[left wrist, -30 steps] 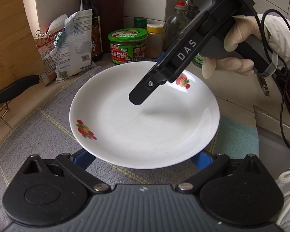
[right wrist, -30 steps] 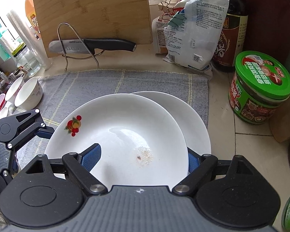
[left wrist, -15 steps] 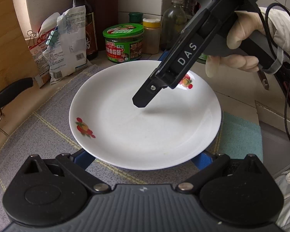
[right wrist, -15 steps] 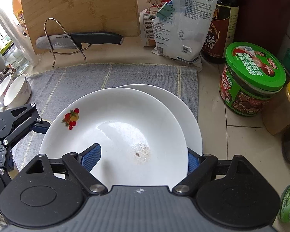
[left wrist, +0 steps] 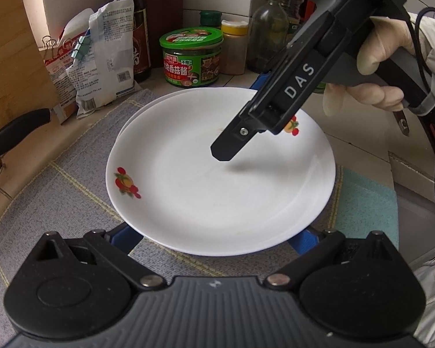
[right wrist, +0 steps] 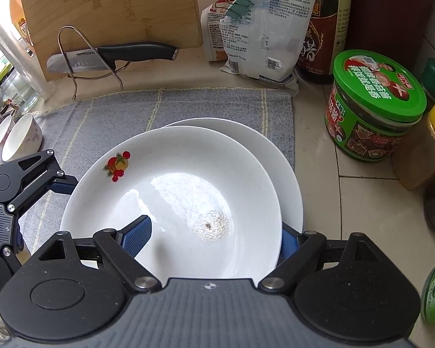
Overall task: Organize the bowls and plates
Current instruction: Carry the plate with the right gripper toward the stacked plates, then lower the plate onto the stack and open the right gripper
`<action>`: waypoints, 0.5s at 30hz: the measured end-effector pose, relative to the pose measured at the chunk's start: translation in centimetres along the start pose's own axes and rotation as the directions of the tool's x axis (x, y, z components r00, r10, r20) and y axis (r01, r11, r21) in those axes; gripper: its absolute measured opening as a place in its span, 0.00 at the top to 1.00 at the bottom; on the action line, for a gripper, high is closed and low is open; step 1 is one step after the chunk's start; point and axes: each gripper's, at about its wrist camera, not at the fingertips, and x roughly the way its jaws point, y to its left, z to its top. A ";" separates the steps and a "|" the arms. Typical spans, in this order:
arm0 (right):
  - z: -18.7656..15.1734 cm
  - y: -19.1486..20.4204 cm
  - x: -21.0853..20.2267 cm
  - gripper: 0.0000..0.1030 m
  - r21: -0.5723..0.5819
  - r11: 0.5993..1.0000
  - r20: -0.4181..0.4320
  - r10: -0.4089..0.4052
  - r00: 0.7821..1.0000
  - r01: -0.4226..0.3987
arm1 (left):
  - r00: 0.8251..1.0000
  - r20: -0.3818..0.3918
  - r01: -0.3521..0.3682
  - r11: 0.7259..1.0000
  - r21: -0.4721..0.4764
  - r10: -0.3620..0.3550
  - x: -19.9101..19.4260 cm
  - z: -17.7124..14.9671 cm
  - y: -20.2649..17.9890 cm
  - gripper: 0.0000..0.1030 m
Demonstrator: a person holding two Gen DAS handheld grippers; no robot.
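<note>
Upper plate: white, shallow, with a fruit motif on opposite sides of the rim and a small dried speck in the well. It lies face up over the lower plate and is shifted off-centre, so a crescent of the lower plate shows along one side. The stack is probably being squared up, since the rims do not yet line up. Whether the upper plate rests fully on the lower plate or is partly lifted cannot be told.

Lower plate: white and plain where visible. It sits on the grey mat, with one edge reaching past the mat over the bare worktop.

Right hand-held gripper: held in a gloved hand, jaws spread astride the upper plate's rim. One finger is over the plate's face and casts a shadow on it. The other is outside the rim, on the side where the lower plate's crescent shows. No pad is seen pressing. This placement probably serves to hook the rim and steer the plate.

Left hand-held gripper: jaws spread wide on the side of the stack opposite the right one. Its blue fingertips are tucked under the upper plate's overhanging rim, probably as a stop or support.

Bowls: white, well apart from the lower plate, past the mat's far end. They appear not yet dealt with.
</note>
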 end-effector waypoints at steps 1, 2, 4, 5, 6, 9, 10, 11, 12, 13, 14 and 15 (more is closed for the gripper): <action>0.0 0.0 0.0 0.11 0.002 1.000 -0.001 0.000 1.000 0.000 | 1.000 0.000 -0.001 1.000 0.001 0.001 0.0 0.0 0.0 0.01; 0.0 -0.1 0.0 0.11 0.007 1.000 -0.003 0.002 1.000 -0.002 | 1.000 0.001 -0.002 1.000 0.002 0.002 0.0 0.0 0.0 0.01; 0.1 -0.2 -0.1 0.11 0.016 1.000 -0.005 0.006 1.000 -0.006 | 1.000 0.001 0.000 1.000 0.003 0.000 0.0 0.0 0.1 0.01; 0.0 -0.2 -0.1 0.11 0.020 1.000 -0.005 0.008 1.000 -0.008 | 1.000 0.002 0.000 1.000 0.003 0.000 0.1 0.0 0.1 0.01; 0.0 -0.3 -0.1 0.11 0.025 1.000 -0.005 0.011 1.000 -0.011 | 1.000 0.002 0.000 1.000 0.004 0.000 0.1 0.0 0.1 0.01; 0.0 -0.4 -0.3 0.11 0.037 0.999 -0.005 0.016 1.000 -0.016 | 1.000 0.002 0.000 1.000 0.004 0.000 0.1 0.0 0.2 0.01; -0.1 -0.4 -0.3 0.11 0.039 0.999 -0.005 0.017 1.000 -0.017 | 1.000 0.003 0.001 1.000 0.004 -0.001 0.1 0.0 0.2 0.01; -0.1 -0.4 -0.4 0.11 0.041 0.999 -0.005 0.018 1.000 -0.018 | 1.000 0.003 0.001 1.000 0.003 -0.001 0.1 0.0 0.2 0.01; -0.2 -0.4 -0.5 0.11 0.043 0.999 -0.005 0.019 1.000 -0.019 | 1.000 0.003 0.000 1.000 0.004 0.000 0.1 -0.1 0.2 0.01; -0.2 -0.4 -0.6 0.11 0.044 0.999 -0.004 0.019 1.000 -0.019 | 1.000 0.003 0.000 1.000 0.005 0.000 0.1 0.0 0.2 0.01; -0.3 -0.4 -0.6 0.11 0.046 0.999 -0.004 0.020 1.000 -0.019 | 1.000 0.004 -0.001 1.000 0.005 0.001 0.1 -0.1 0.2 0.01; -0.3 -0.4 -0.7 0.10 0.049 0.999 -0.004 0.020 1.000 -0.020 | 1.000 0.004 -0.002 1.000 0.006 0.002 0.1 0.0 0.2 0.01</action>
